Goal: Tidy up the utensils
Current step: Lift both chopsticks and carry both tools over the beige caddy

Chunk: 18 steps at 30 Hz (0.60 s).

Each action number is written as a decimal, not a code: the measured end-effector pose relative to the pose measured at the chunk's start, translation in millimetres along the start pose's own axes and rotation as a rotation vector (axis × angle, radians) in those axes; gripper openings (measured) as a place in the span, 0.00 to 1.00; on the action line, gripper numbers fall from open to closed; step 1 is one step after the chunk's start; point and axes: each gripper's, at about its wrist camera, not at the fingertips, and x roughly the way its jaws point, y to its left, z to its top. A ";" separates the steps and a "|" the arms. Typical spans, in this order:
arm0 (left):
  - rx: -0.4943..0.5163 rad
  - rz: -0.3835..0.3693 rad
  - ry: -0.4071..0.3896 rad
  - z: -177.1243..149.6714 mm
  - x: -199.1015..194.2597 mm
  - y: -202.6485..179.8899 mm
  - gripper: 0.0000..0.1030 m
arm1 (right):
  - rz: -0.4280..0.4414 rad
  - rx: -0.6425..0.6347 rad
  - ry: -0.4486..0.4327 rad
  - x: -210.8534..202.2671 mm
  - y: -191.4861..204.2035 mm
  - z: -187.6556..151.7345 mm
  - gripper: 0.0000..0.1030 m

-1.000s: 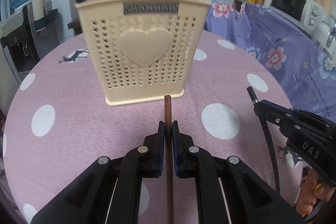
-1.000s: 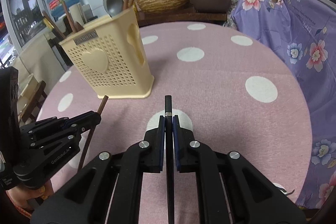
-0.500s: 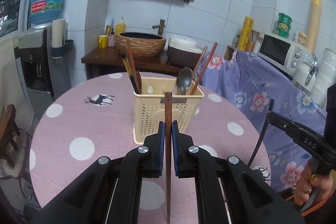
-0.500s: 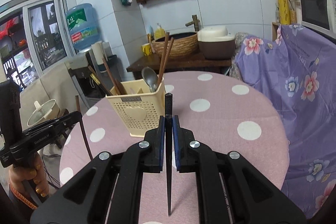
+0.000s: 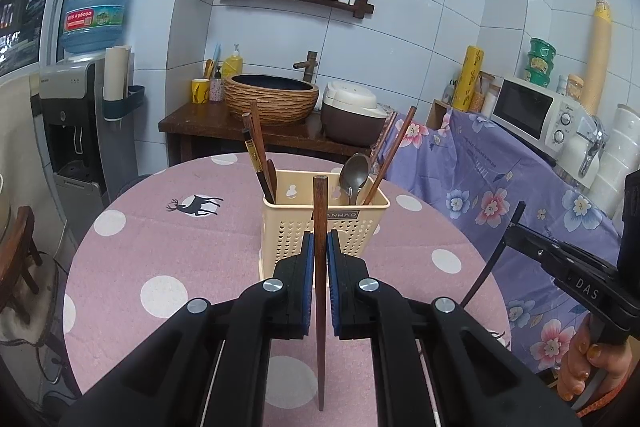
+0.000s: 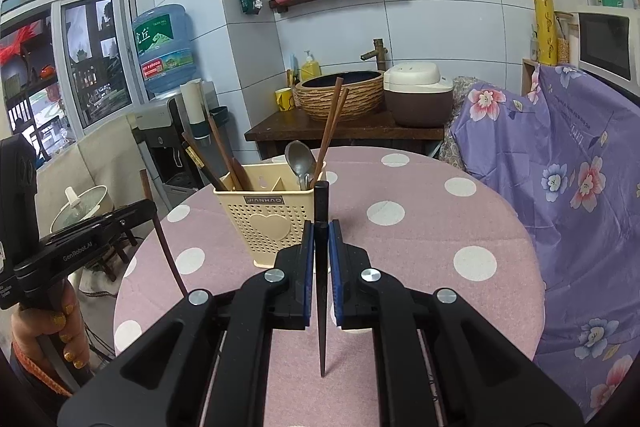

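A cream perforated utensil holder (image 5: 325,223) stands on the pink dotted round table (image 5: 160,259); it also shows in the right wrist view (image 6: 266,223). It holds several chopsticks and a metal spoon (image 5: 355,173). My left gripper (image 5: 319,247) is shut on a brown chopstick (image 5: 319,211), held upright above the table, in front of the holder. My right gripper (image 6: 320,239) is shut on a black chopstick (image 6: 321,203), also raised, to the right of the holder. Each gripper shows in the other's view: the right gripper (image 5: 512,231) and the left gripper (image 6: 148,203).
A purple floral cloth (image 6: 560,167) covers furniture right of the table. Behind the table stand a wooden counter (image 5: 240,131) with a woven basin and a rice cooker (image 5: 352,115). A water dispenser (image 5: 80,131) stands at the left.
Both grippers have lifted their chopsticks well up from the table and drawn back from the holder, which now looks smaller and lower in both views.
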 end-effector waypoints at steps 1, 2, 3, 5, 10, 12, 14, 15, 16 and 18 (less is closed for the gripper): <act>-0.002 -0.002 -0.001 1.4 0.2 0.0 0.08 | 0.002 -0.002 -0.001 0.0 0.2 0.5 0.08; -0.001 -0.004 -0.002 2.7 0.1 0.0 0.08 | 0.003 -0.004 -0.002 0.4 0.8 2.2 0.08; 0.002 -0.003 -0.005 4.5 0.2 -0.4 0.08 | 0.004 -0.005 -0.003 0.6 1.7 4.0 0.08; 0.014 0.003 -0.011 9.1 0.4 -2.8 0.08 | 0.007 -0.006 -0.007 1.4 3.0 9.2 0.08; 0.014 -0.015 -0.022 33.4 1.5 -4.7 0.08 | 0.021 -0.022 -0.016 4.1 9.3 33.5 0.08; 0.008 -0.023 -0.031 50.5 0.5 -4.7 0.08 | 0.029 -0.035 -0.019 5.2 13.1 47.6 0.08; -0.003 -0.026 -0.052 71.3 -2.2 -4.3 0.08 | 0.036 -0.043 -0.024 6.5 17.2 68.9 0.08; -0.011 -0.025 -0.065 83.4 -3.6 -4.4 0.08 | 0.042 -0.041 -0.031 6.6 19.2 81.8 0.08; -0.020 -0.022 -0.078 96.1 -5.0 -4.1 0.08 | 0.048 -0.035 -0.041 6.0 21.1 93.9 0.08; -0.037 -0.017 -0.102 121.4 -7.3 -3.5 0.08 | 0.059 -0.030 -0.069 3.1 26.4 119.0 0.08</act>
